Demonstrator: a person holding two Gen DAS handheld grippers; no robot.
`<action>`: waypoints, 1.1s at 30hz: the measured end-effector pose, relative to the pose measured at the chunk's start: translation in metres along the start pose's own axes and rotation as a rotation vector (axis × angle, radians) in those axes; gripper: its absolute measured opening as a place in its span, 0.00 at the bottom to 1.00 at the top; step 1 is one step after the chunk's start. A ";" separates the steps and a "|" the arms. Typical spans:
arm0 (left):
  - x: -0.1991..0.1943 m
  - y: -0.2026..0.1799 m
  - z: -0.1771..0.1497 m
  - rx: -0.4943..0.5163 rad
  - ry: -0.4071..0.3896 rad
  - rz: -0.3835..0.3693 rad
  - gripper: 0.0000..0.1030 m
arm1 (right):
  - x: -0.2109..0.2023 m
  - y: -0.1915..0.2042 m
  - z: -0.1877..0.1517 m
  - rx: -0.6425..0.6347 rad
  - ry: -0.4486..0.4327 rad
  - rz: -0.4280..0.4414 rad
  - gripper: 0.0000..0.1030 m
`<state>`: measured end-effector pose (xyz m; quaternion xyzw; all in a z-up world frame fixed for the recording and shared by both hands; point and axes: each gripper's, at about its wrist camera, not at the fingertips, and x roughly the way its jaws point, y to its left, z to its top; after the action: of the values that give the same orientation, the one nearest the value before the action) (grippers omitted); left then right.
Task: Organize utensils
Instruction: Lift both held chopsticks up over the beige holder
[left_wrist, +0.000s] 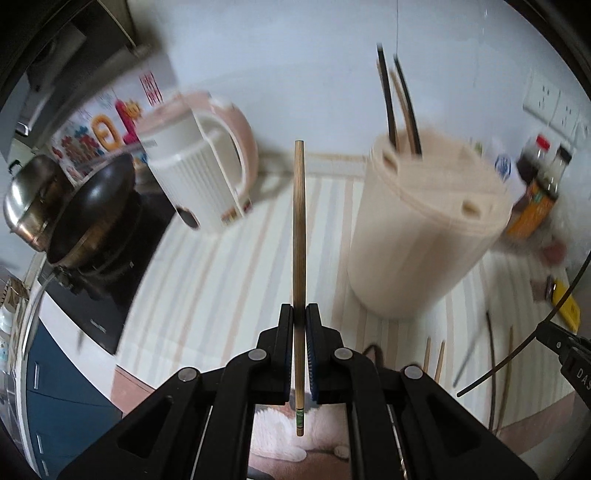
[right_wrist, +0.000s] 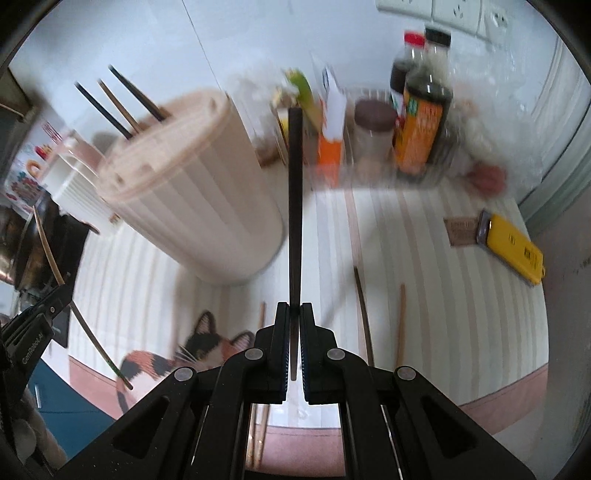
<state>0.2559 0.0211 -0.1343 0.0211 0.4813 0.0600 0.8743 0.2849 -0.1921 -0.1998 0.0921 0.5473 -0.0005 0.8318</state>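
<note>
My left gripper (left_wrist: 299, 314) is shut on a light wooden chopstick (left_wrist: 299, 221) that points up and away, left of the beige lidded utensil holder (left_wrist: 424, 229). Three chopsticks (left_wrist: 397, 107) stand in a hole of its lid. My right gripper (right_wrist: 294, 312) is shut on a dark chopstick (right_wrist: 295, 206), right of the same holder (right_wrist: 192, 184). Several loose chopsticks (right_wrist: 364, 314) lie on the striped mat (right_wrist: 443, 288), also seen in the left wrist view (left_wrist: 493, 369).
A white and pink kettle (left_wrist: 199, 173), a dark wok (left_wrist: 92, 206) and a steel pot (left_wrist: 29, 199) stand at left. Sauce bottles (right_wrist: 424, 110) and jars (right_wrist: 373, 136) stand at the back right. A yellow box cutter (right_wrist: 513, 247) lies at right.
</note>
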 end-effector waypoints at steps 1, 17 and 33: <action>-0.006 0.001 0.004 -0.006 -0.015 -0.001 0.04 | -0.005 0.001 0.003 -0.003 -0.012 0.006 0.05; -0.108 0.006 0.096 -0.104 -0.235 -0.092 0.04 | -0.123 0.021 0.100 -0.067 -0.229 0.123 0.05; -0.056 -0.019 0.179 -0.191 -0.170 -0.231 0.04 | -0.114 0.044 0.196 -0.004 -0.307 0.183 0.05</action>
<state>0.3790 -0.0006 0.0074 -0.1124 0.3970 0.0023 0.9109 0.4220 -0.1908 -0.0139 0.1386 0.4033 0.0623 0.9024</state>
